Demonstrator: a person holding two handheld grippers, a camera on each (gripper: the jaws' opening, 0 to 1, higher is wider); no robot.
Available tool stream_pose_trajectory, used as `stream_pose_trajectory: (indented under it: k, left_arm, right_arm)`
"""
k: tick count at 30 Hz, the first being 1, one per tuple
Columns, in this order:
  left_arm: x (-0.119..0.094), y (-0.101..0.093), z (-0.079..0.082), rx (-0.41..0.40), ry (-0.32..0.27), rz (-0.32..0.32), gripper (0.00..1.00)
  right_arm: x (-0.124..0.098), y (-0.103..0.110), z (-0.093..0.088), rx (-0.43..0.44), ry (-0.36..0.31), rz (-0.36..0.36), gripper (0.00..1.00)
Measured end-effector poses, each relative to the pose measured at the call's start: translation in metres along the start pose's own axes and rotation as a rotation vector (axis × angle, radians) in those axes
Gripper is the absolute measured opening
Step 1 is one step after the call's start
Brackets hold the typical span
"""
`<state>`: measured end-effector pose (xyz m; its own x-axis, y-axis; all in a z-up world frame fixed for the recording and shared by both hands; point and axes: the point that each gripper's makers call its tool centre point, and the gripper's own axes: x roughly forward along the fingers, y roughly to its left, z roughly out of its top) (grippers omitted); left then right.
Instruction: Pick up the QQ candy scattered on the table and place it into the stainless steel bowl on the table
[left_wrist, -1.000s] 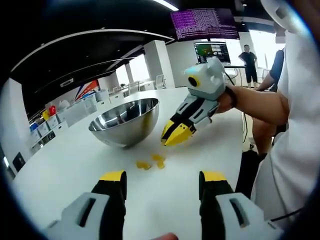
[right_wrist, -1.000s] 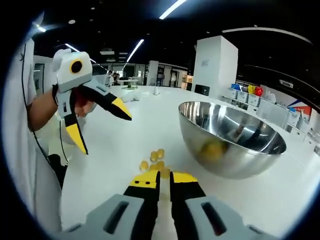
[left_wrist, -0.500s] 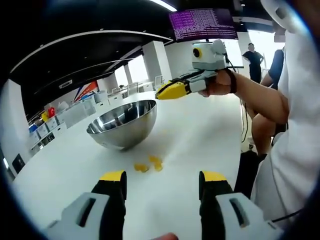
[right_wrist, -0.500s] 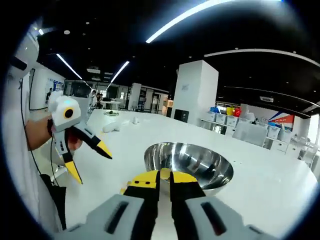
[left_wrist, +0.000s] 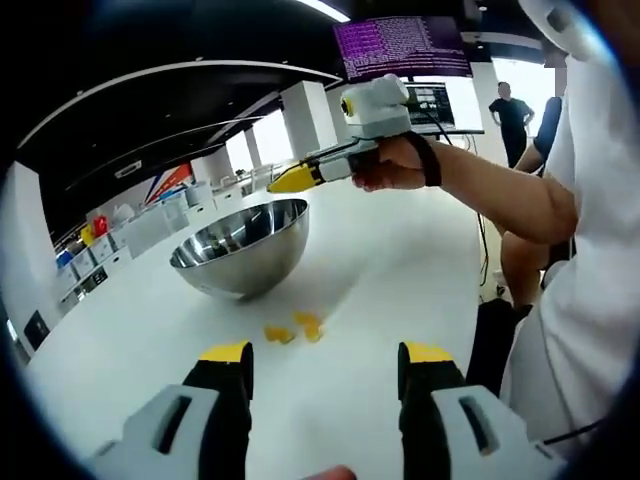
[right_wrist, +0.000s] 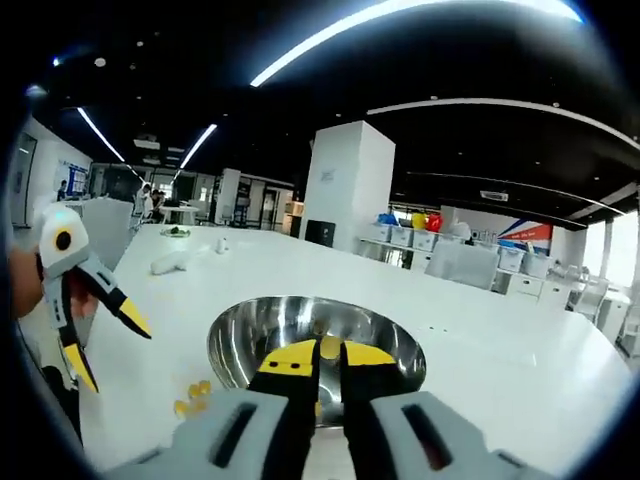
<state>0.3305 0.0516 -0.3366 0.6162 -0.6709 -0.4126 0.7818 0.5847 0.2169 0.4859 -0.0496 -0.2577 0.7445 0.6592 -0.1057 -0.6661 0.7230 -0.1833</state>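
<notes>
R gripper (right_wrist: 328, 354) w/ candy (right_wrist: 329, 347) over bowl rim (right_wrist: 225, 330)

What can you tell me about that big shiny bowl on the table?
The stainless steel bowl is a round, deep, mirror-bright metal bowl standing upright, mouth up, on the white table. Its polished wall reflects the room. In the right gripper view something yellow lies at its bottom, though the jaws partly hide it. A few yellow candies lie on the table beside it, apart from its wall. The right gripper, shut on a yellow candy, hangs above its rim, not touching it.
</notes>
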Motion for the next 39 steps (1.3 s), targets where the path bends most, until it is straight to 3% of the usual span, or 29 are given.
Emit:
stream_pose_trajectory:
  k: [9, 13, 21, 26, 29, 32, 39]
  left_arm:
    - [0.0, 0.0, -0.002, -0.011, -0.001, 0.001, 0.58]
    - [0.0, 0.001, -0.004, -0.007, 0.007, 0.004, 0.58]
    - [0.001, 0.003, -0.004, -0.01, 0.004, 0.005, 0.58]
    - [0.001, 0.003, -0.003, -0.01, 0.002, 0.005, 0.58]
    - [0.003, 0.003, -0.004, -0.013, 0.004, 0.005, 0.58]
    - [0.004, 0.002, -0.004, -0.012, 0.005, 0.0, 0.58]
    - [0.005, 0.004, -0.004, -0.012, 0.004, -0.001, 0.58]
  right_arm:
    - [0.012, -0.003, -0.006, -0.024, 0.022, -0.005, 0.09]
    - [0.014, -0.004, -0.011, -0.024, 0.045, -0.003, 0.2]
    - [0.011, 0.003, -0.012, -0.036, 0.05, 0.018, 0.19]
    - [-0.001, 0.022, 0.013, 0.006, -0.065, 0.106, 0.2]
    - [-0.012, 0.036, 0.021, -0.026, -0.098, 0.156, 0.2]
    - [-0.024, 0.052, 0.023, -0.047, -0.107, 0.222, 0.2]
    - [-0.045, 0.07, 0.017, -0.095, -0.083, 0.276, 0.2]
